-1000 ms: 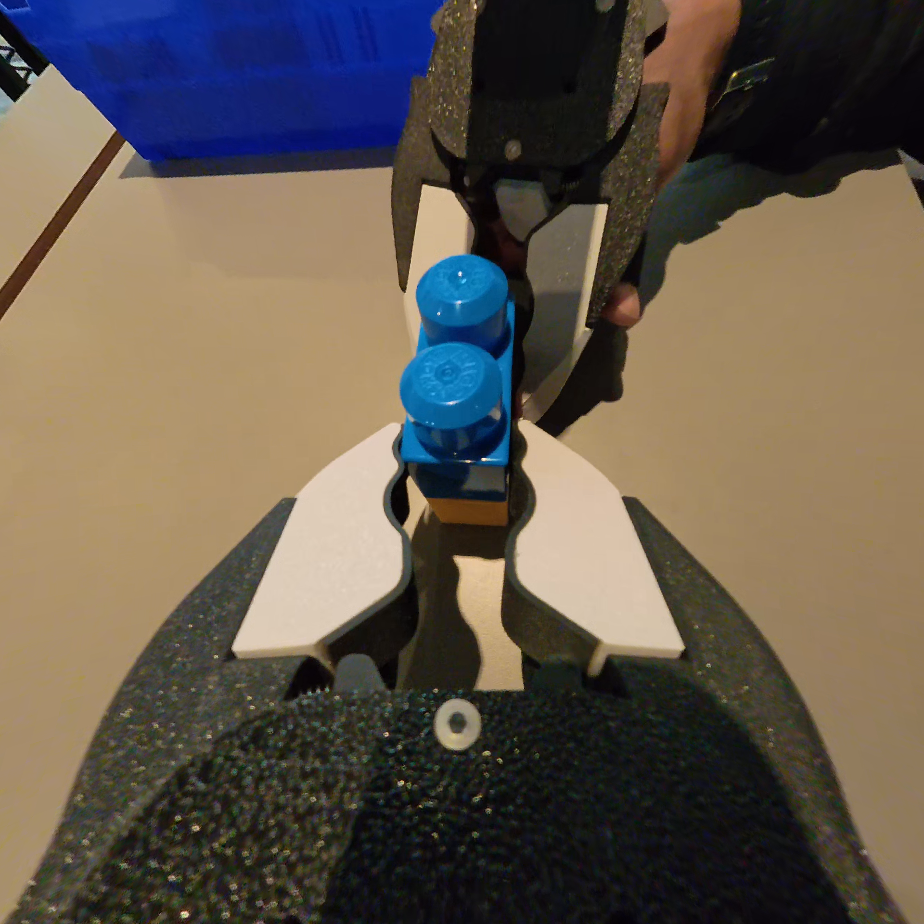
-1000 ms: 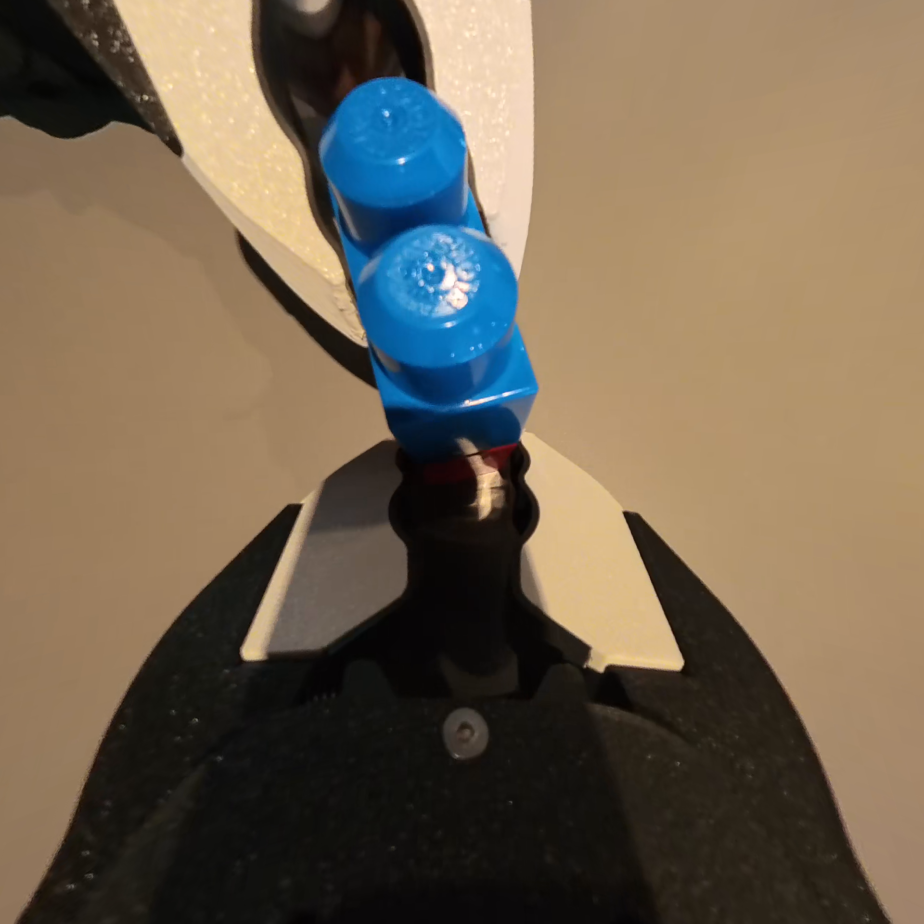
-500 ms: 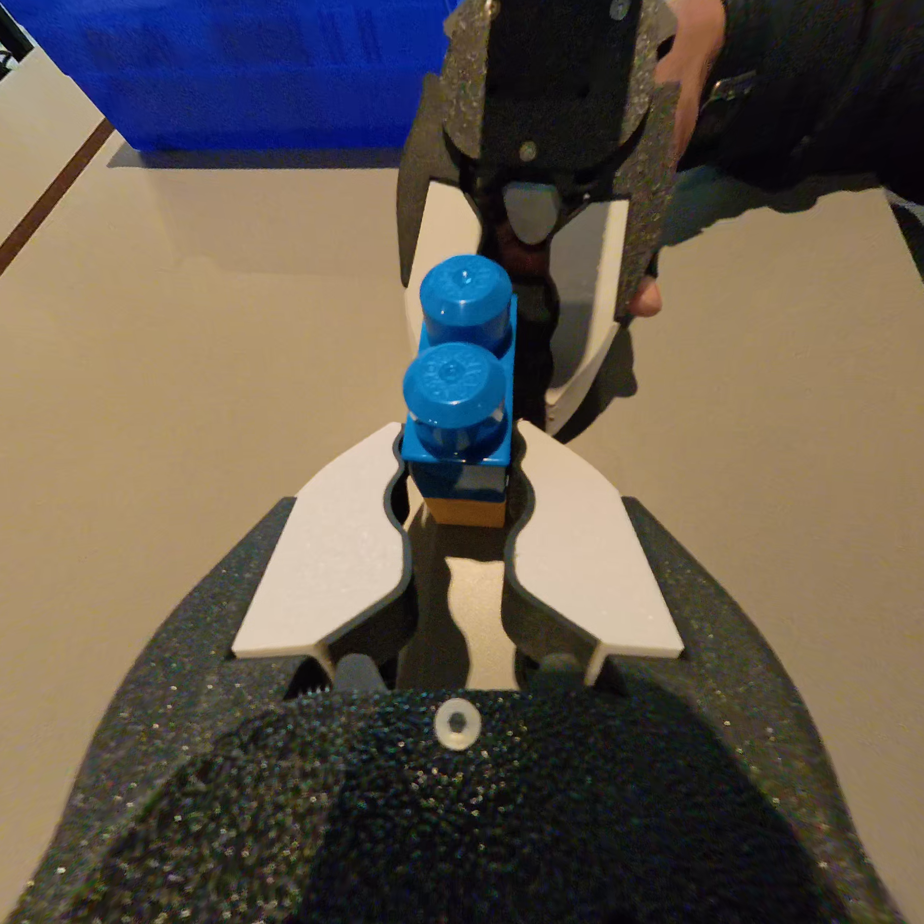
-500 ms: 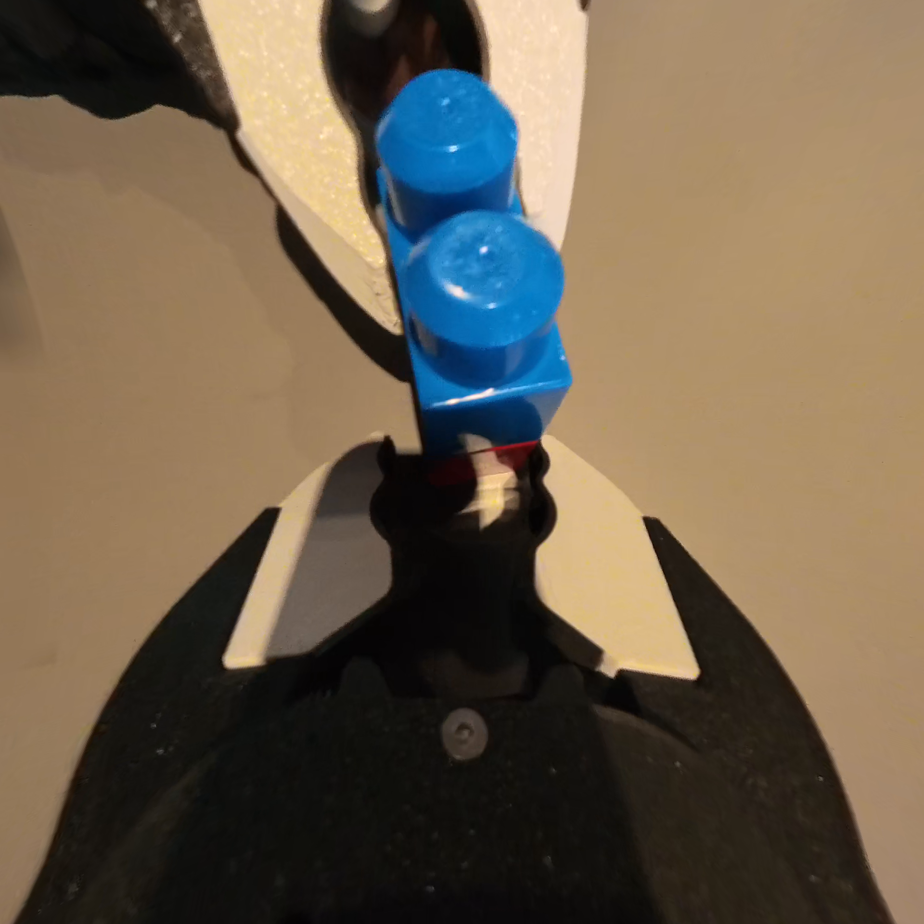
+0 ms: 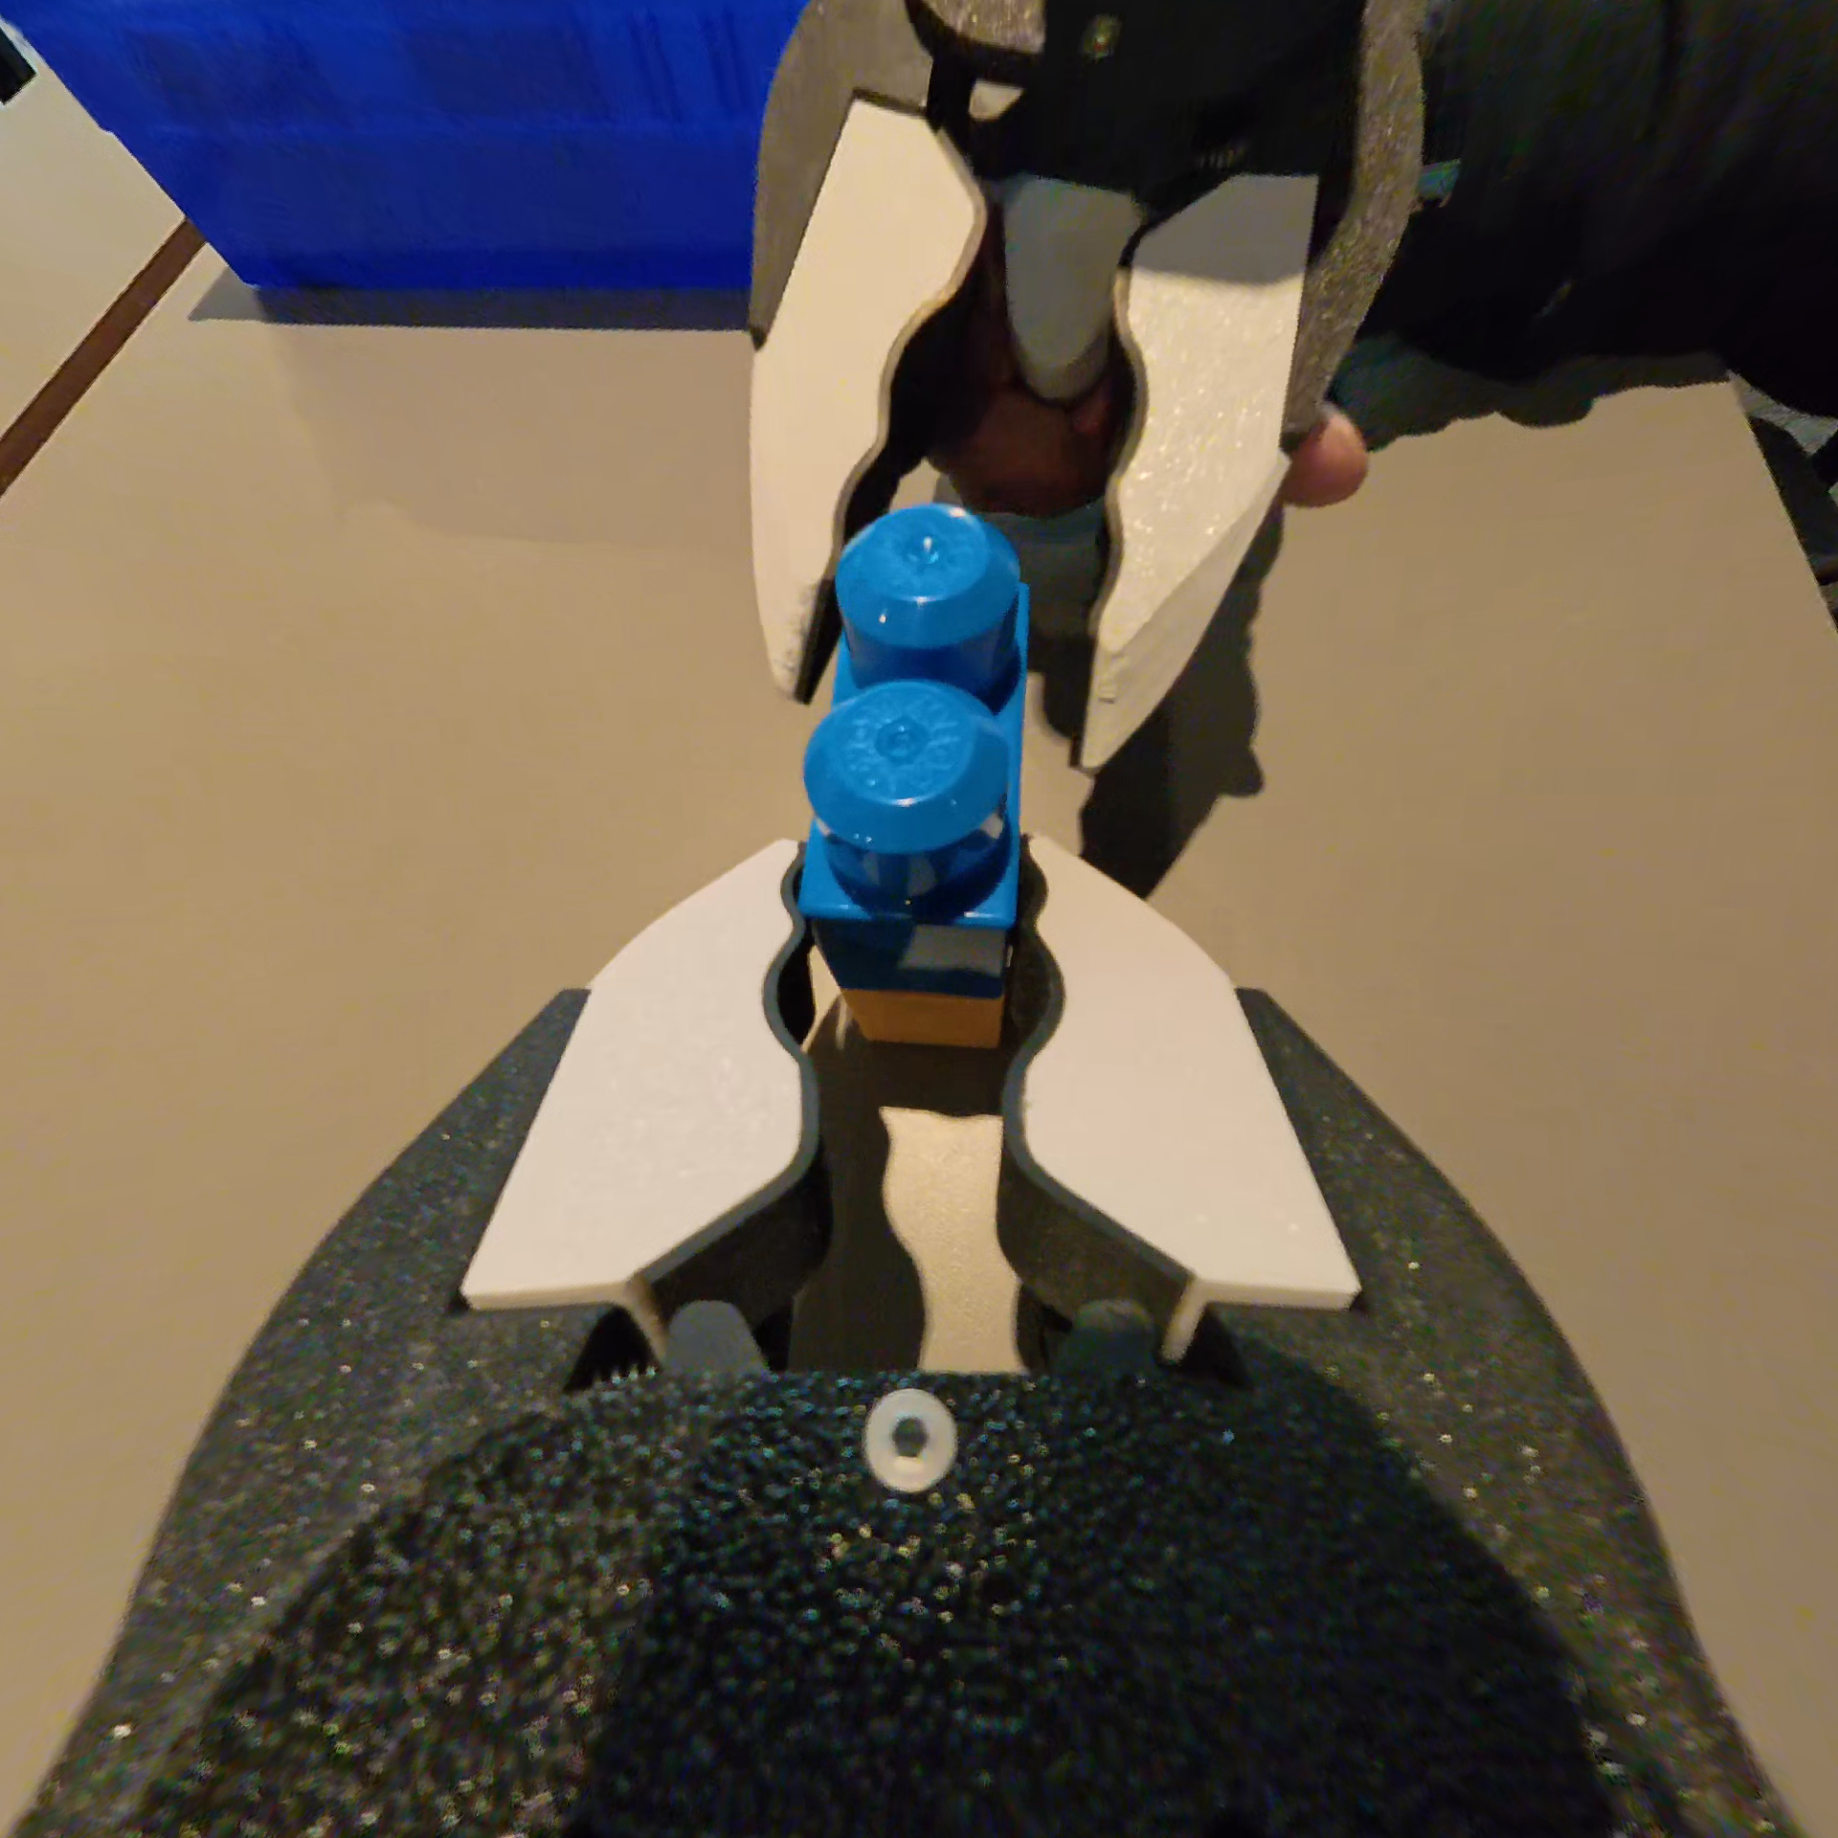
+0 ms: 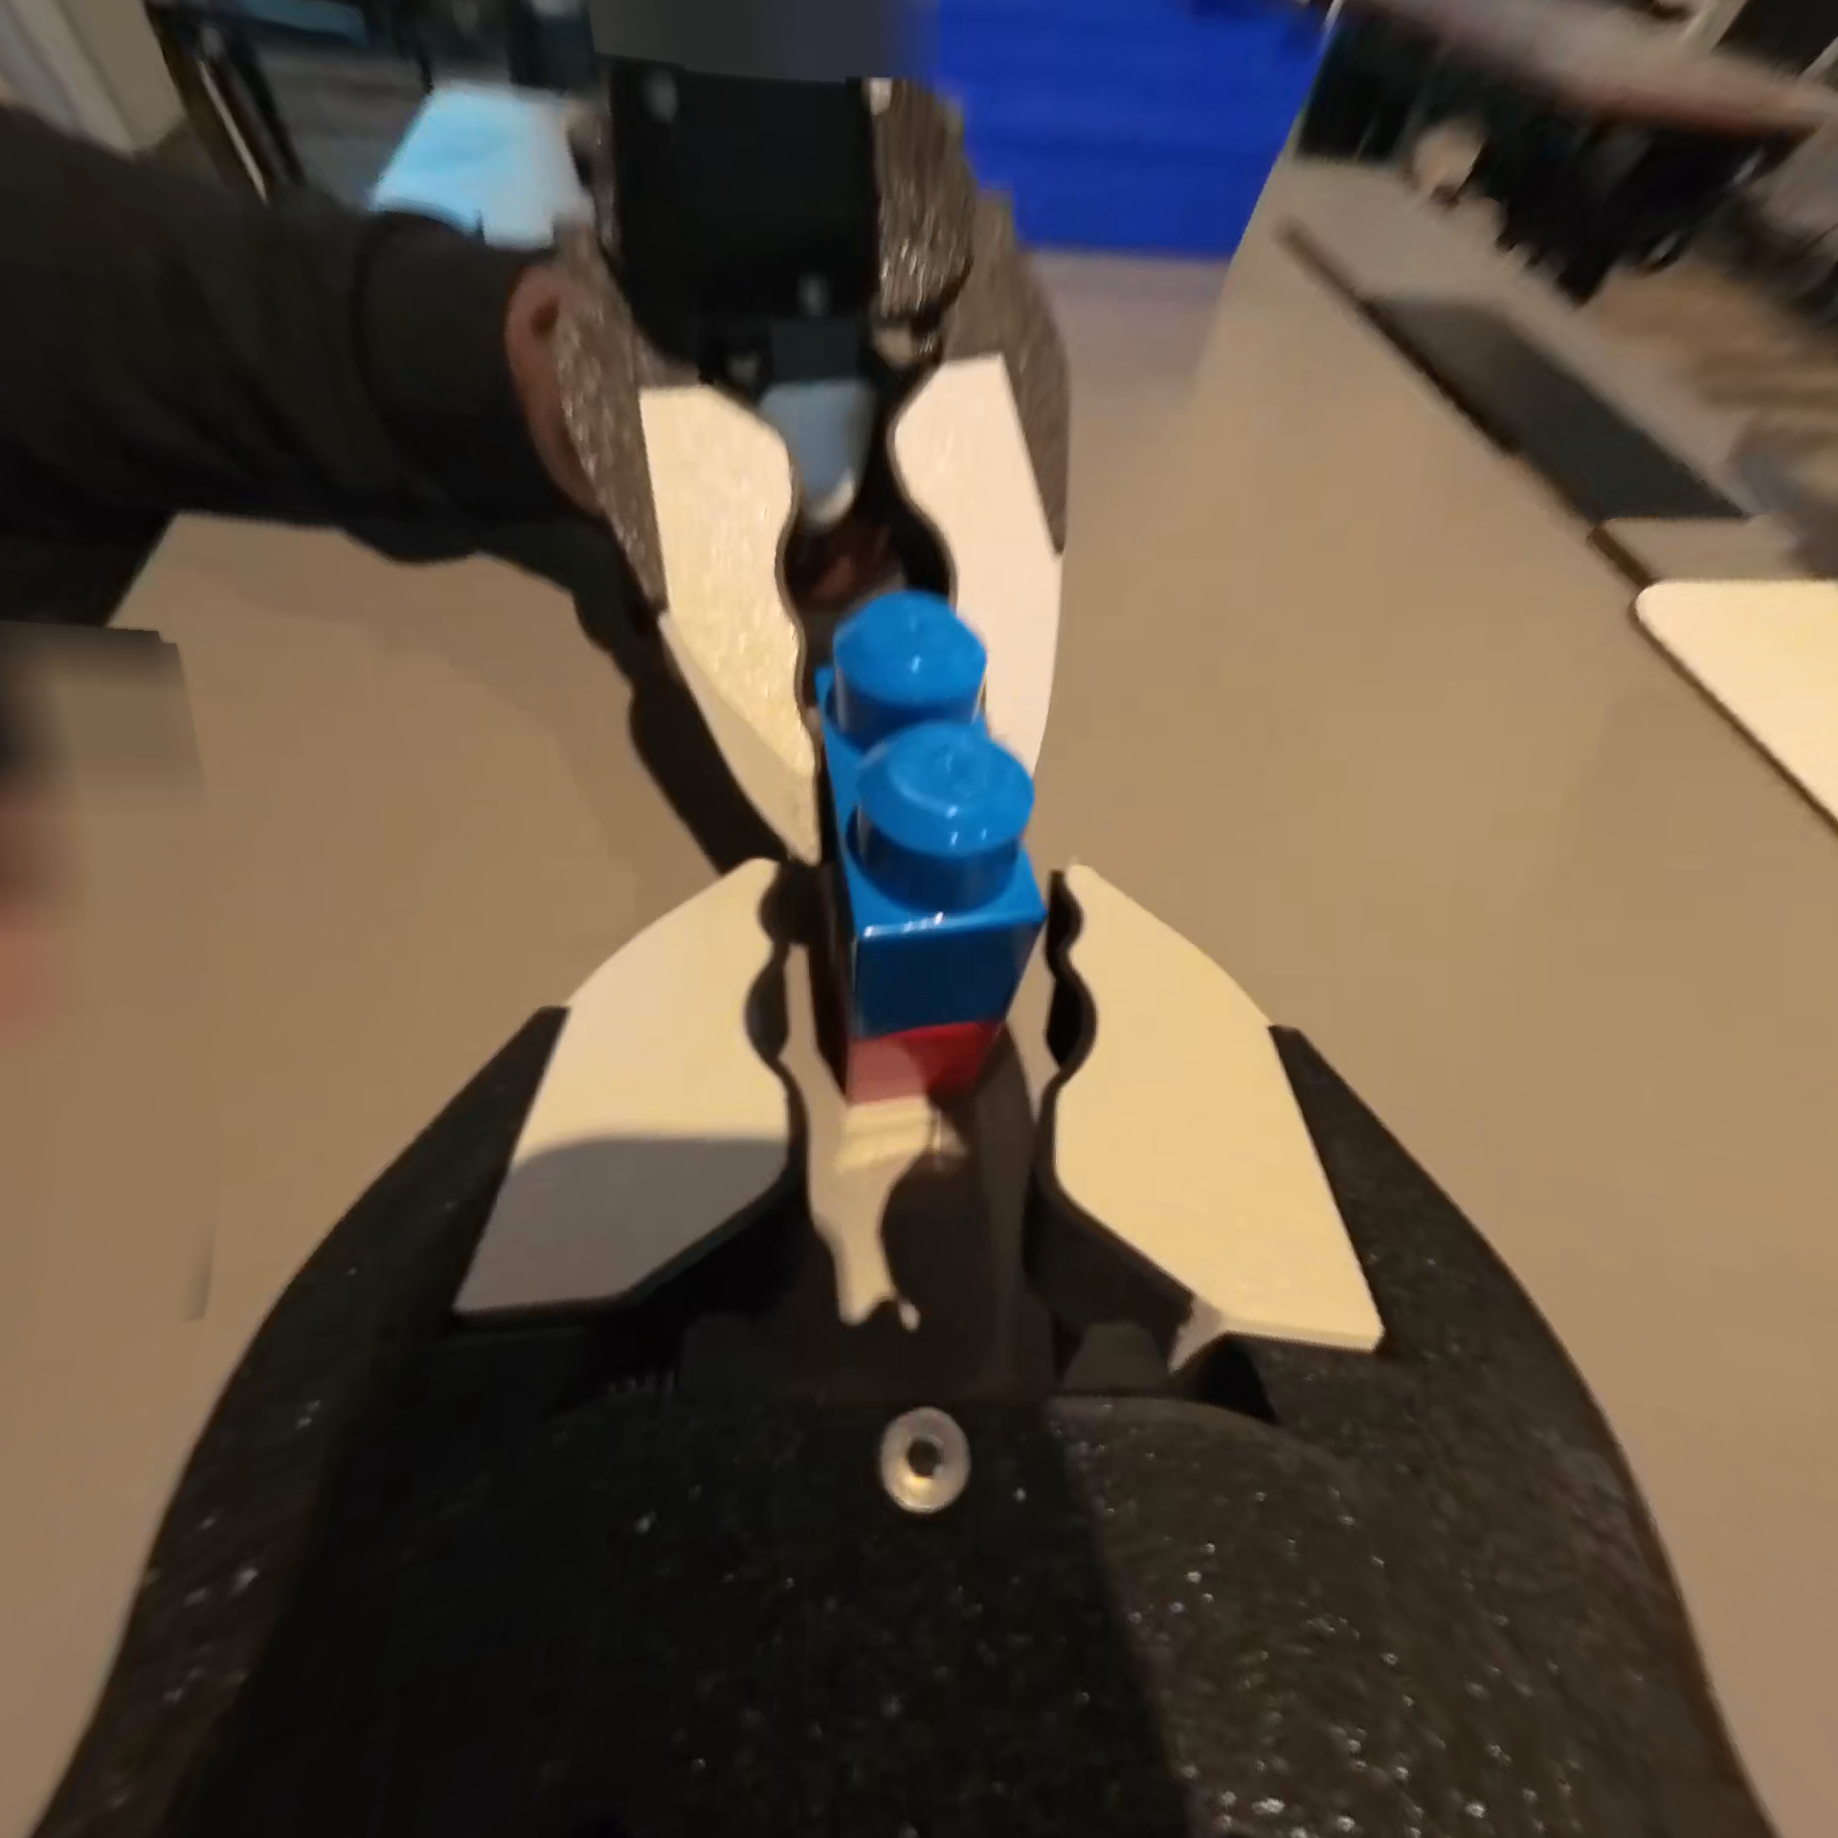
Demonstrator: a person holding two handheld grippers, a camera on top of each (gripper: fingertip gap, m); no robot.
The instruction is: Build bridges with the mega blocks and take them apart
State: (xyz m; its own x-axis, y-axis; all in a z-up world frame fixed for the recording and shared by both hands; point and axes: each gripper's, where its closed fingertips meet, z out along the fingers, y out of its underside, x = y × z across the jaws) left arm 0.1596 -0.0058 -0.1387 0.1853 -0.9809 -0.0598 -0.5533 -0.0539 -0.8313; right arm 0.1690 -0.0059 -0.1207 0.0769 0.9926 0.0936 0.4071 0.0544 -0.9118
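A blue two-stud block (image 5: 915,637) lies across an orange block (image 5: 920,1014) at my end and a red block (image 6: 915,1059) at the far end, forming a small bridge on the beige table (image 5: 348,696). My left gripper (image 5: 910,875) is shut on the blue block's near end, just above the orange block. My right gripper (image 6: 920,875) is open, with its fingers standing apart on either side of the blue block (image 6: 935,955) and red block. In the left wrist view the right gripper (image 5: 945,716) faces me with its jaws spread behind the far stud.
A blue bin (image 5: 448,129) stands at the back of the table. A brown strip (image 5: 90,348) marks the table's left edge. A person's dark sleeve (image 6: 249,378) holds the left gripper. A white board (image 6: 1770,676) lies at the far right.
My right gripper has opened off the red end of the bridge, pulled back a little and levelled out. My left gripper keeps its hold and has not moved.
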